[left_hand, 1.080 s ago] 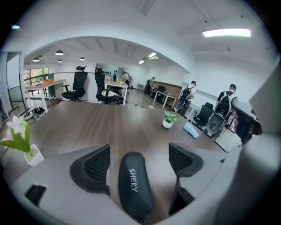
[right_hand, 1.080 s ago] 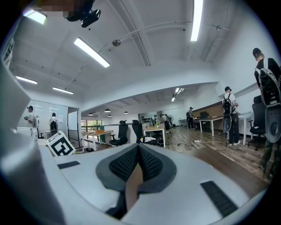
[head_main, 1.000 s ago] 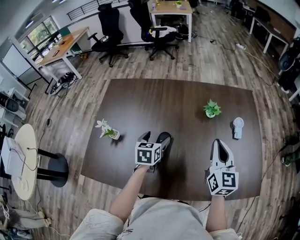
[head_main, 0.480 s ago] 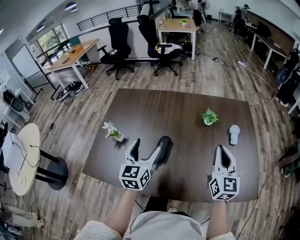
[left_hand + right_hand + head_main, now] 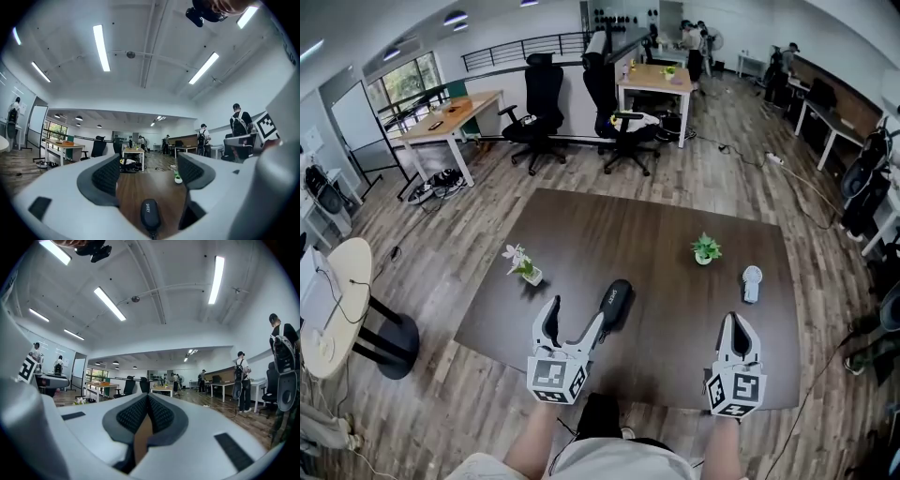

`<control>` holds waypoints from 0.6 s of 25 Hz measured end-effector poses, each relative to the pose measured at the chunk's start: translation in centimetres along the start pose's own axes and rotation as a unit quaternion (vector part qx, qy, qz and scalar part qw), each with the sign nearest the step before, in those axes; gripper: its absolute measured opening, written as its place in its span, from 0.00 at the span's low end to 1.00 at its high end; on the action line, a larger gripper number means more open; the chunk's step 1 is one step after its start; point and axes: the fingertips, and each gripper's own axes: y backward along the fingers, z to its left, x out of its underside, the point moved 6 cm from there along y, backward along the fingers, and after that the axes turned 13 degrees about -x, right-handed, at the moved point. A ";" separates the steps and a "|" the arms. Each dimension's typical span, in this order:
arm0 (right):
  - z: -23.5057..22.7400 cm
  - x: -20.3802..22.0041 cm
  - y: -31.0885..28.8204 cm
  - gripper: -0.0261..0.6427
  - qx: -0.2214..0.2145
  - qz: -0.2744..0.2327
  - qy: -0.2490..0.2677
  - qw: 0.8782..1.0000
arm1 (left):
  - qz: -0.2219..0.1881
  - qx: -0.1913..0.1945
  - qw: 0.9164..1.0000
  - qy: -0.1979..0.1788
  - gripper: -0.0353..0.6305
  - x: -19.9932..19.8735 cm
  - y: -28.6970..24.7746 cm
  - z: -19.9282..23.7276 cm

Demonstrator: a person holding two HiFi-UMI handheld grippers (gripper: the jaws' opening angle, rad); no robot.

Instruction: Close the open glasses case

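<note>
**Glasses case** point(image 5: 615, 302): black, lid down, lying near the middle of the dark table point(image 5: 675, 211), towards its near edge. The left gripper view is showing white lettering on its top, which is unreadable from the head view.

**Left gripper** point(image 5: 574, 317): released, jaws standing wide and just now closing slightly. The case is showing low between them, with neither pad pressing it.

**Right gripper** point(image 5: 735, 323): clenched, pads meeting on nothing, hovering at the near right.

**Head view only:**
- White flower pot point(image 5: 523, 265), sitting left of the case.
- Green potted plant point(image 5: 705, 249), sitting far right.
- White fan point(image 5: 752, 281), lying just beyond the plant to the right.
</note>
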 end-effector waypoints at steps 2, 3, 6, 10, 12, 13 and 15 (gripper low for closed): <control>0.1 0.0 0.4 0.04 0.001 0.001 0.001 1.000 | -0.004 -0.001 1.000 -0.004 0.64 -0.1 0.3 -0.1; 0.2 -0.1 0.6 0.04 0.002 0.000 0.002 1.000 | -0.005 0.000 1.000 -0.004 0.64 -0.1 0.4 -0.2; 0.4 -0.4 1.0 0.04 0.003 -0.001 0.009 1.000 | -0.009 0.005 1.000 -0.003 0.64 -0.2 0.4 -0.4; 0.5 -0.6 1.4 0.04 0.007 0.000 0.012 1.000 | -0.014 0.011 1.000 -0.005 0.64 -0.4 0.5 -0.9; 0.4 -0.7 1.6 0.04 0.010 0.000 0.012 1.000 | -0.017 0.014 1.000 -0.009 0.64 -0.6 0.4 -1.2; 0.3 -0.7 1.7 0.04 0.012 0.001 0.011 1.000 | -0.019 0.015 1.000 -0.010 0.64 -0.7 0.4 -1.3; 0.1 -0.6 1.7 0.04 0.013 0.000 0.011 1.000 | -0.022 0.018 1.000 -0.008 0.64 -0.7 0.3 -1.5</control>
